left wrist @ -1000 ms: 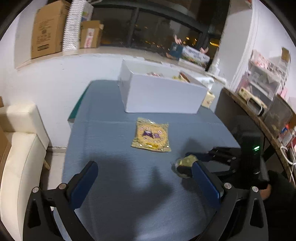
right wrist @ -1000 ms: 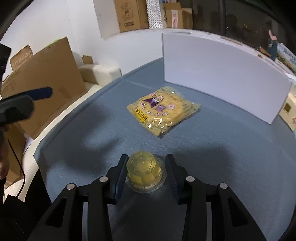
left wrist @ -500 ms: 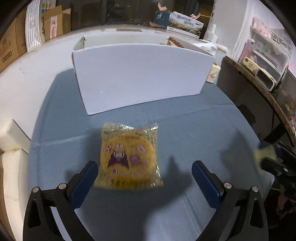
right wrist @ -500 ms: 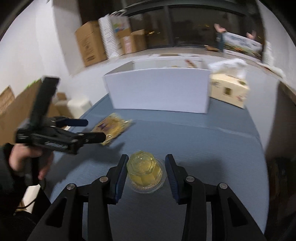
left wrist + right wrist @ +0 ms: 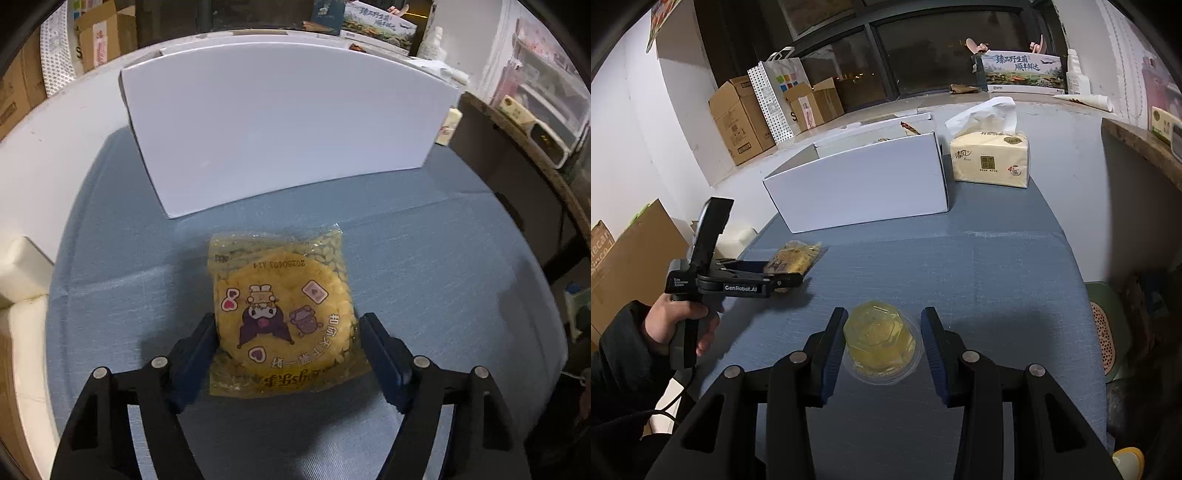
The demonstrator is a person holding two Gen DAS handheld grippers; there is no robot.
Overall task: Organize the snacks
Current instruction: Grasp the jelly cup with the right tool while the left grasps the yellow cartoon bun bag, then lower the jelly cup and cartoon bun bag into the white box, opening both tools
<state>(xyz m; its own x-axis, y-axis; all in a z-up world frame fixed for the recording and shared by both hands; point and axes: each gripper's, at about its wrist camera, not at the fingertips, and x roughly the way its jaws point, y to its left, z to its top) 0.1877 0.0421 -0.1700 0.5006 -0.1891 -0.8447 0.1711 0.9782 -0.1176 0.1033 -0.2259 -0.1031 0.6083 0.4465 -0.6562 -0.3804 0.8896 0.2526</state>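
A flat yellow snack packet (image 5: 282, 314) with cartoon print lies on the blue table, also in the right wrist view (image 5: 796, 256). My left gripper (image 5: 286, 350) has its blue fingers closed in against the packet's two sides, touching it. It also shows from the side in the right wrist view (image 5: 783, 275). My right gripper (image 5: 882, 345) is shut on a clear cup of yellow jelly (image 5: 881, 339) and holds it above the table. The white box (image 5: 280, 125) stands at the table's far side, also in the right wrist view (image 5: 860, 188), with some snacks inside.
A tissue pack (image 5: 991, 157) stands right of the white box. Cardboard boxes (image 5: 738, 118) and a paper bag (image 5: 777, 99) line the window ledge. A wooden counter (image 5: 524, 155) runs along the table's right. A white sofa (image 5: 18, 295) is at the left.
My left gripper moved forward over the packet and its fingers closed in from wide open onto its sides. My right gripper kept hold of the jelly cup, its view of the table shifted.
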